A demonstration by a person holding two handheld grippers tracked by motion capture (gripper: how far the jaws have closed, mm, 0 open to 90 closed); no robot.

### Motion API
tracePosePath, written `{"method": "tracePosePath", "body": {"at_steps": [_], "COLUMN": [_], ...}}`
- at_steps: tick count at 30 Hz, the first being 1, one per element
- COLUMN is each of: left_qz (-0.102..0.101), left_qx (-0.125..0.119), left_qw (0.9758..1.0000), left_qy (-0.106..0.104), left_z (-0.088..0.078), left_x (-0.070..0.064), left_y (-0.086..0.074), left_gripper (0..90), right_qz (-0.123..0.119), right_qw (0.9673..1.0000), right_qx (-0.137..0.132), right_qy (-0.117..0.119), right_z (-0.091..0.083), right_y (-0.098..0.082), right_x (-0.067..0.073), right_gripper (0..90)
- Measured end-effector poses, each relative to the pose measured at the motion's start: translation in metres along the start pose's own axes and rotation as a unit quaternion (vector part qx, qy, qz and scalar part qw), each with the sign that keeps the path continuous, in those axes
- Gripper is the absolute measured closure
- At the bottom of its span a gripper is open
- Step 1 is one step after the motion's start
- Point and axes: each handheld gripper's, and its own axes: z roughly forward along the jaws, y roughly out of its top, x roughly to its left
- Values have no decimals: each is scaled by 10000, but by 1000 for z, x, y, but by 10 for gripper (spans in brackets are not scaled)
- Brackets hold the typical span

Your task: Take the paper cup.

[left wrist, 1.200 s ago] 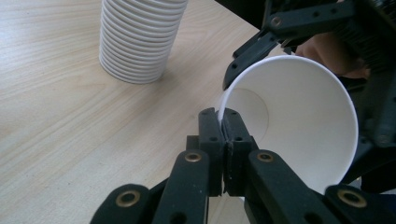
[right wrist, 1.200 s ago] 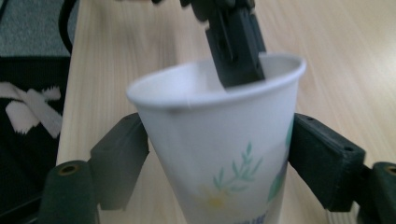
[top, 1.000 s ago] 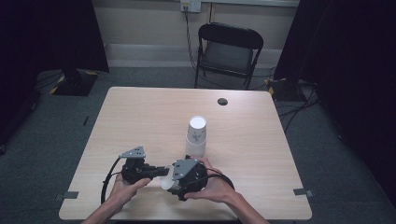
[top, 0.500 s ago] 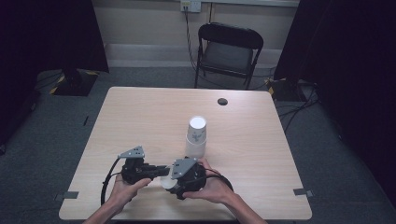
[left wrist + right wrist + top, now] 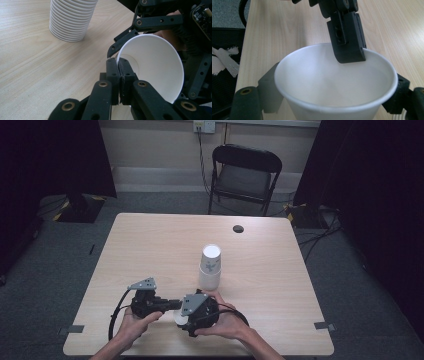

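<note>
A single white paper cup is held between both grippers near the table's front edge. My left gripper is shut on its rim, one jaw inside the cup and one outside. My right gripper grips the cup's body from both sides; its jaws have just been opening a little, with the cup still between them. In the high view the left gripper meets the right gripper over the cup. An upside-down stack of white cups stands just beyond them.
A small black round disc lies near the table's far edge. A black folding chair stands behind the table. The left gripper's cable loops near the front left edge.
</note>
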Motion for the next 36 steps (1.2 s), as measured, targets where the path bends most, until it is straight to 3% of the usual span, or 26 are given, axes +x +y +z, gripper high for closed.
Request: {"method": "tracePosePath", "body": {"at_steps": [5, 7, 14, 17, 19, 24, 31, 36], "left_qz": [38, 104, 148, 143, 145, 125, 201, 311], "left_qx": [-71, -121, -274, -220, -217, -194, -373, -446], "left_qw": [10000, 9998, 9993, 9995, 9995, 9997, 9990, 9977], "left_qy": [34, 134, 199, 156, 149, 123, 148, 403], "left_z": [0, -1, -6, -4, -3, -1, -5, -12], "left_x": [-1, -2, -2, -2, -3, -1, -1, -3], "left_y": [0, 0, 1, 1, 2, 2, 3, 5], "left_gripper": [867, 816, 774, 800, 865, 875, 755, 660], "right_qz": [113, 159, 471, 540, 556, 592, 754, 1029], "right_qw": [9999, 9998, 9986, 9980, 9979, 9977, 9964, 9933], "right_qx": [-81, -85, -219, -281, -295, -304, -396, -520], "right_qy": [52, 40, 100, 152, 134, 118, 23, -100], "right_z": [-3, -3, -7, -8, -8, -8, -15, -22], "right_y": [-2, -3, -7, -8, -9, -8, -12, -20], "right_x": [-3, -4, -8, -9, -9, -9, -15, -21], "right_gripper": [253, 258, 267, 274, 274, 281, 281, 276]}}
